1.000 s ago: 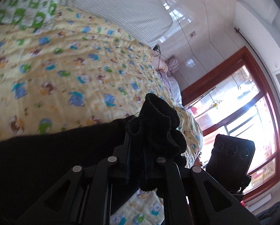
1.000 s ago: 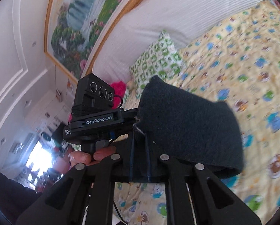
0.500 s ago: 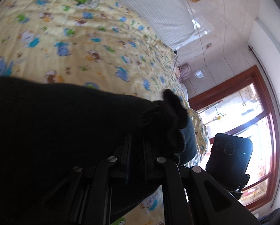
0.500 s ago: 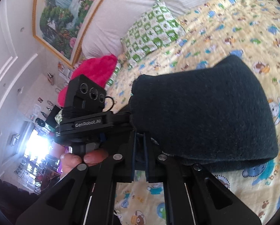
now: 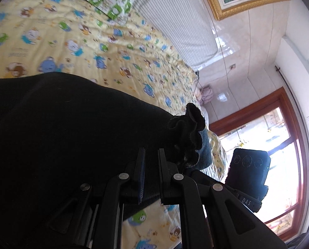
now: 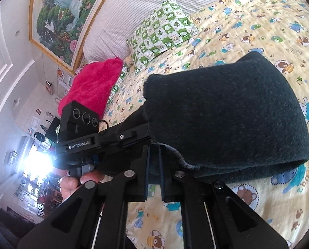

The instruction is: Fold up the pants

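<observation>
Pants, one dark pair, hang over the yellow cartoon-print bedspread, pinched at two places by two grippers. Left gripper has its fingers pressed nearly together on a ruffled, bunched edge of the cloth; right gripper is likewise clamped on a hemmed edge, with the pants spreading as a broad dark flap to its right, just above the bedspread.

One green-checked pillow lies by the striped headboard in both views. Only the right view shows a pink towel, the full landscape painting, and a hand holding the other gripper's handle. Only the left view shows the red-framed window.

Beyond the pants toward the pillow, bedspread lies bare; the bed's far edge runs near the window
</observation>
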`<control>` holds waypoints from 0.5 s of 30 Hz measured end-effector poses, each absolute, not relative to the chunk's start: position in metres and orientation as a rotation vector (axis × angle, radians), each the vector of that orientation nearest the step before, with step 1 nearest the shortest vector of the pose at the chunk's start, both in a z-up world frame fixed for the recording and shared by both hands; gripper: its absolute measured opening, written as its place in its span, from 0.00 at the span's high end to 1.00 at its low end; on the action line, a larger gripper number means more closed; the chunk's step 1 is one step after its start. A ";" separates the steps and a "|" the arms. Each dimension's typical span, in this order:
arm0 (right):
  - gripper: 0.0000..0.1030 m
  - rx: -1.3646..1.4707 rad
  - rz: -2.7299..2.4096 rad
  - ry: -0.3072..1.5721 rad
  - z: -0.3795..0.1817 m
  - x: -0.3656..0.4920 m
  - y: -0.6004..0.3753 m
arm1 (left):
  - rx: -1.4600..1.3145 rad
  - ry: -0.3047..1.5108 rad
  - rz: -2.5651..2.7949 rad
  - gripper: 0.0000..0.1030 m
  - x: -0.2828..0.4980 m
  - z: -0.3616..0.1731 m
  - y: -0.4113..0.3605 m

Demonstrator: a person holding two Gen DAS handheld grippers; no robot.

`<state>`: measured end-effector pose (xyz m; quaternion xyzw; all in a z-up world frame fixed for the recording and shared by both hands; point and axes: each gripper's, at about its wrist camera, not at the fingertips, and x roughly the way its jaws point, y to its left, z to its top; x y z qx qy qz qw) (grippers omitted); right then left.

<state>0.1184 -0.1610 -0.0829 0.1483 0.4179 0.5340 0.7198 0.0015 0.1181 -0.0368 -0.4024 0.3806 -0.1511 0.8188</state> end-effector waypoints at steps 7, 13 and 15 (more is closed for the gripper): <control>0.86 0.320 1.207 0.919 -0.076 0.110 -0.155 | -0.876 0.756 -0.269 0.87 -0.027 -0.021 0.133; 0.86 0.276 1.246 0.906 -0.067 0.098 -0.141 | -0.887 0.708 -0.197 0.86 -0.053 -0.008 0.153; 0.86 0.250 1.261 0.902 -0.064 0.094 -0.132 | -0.894 0.690 -0.169 0.83 -0.063 -0.005 0.160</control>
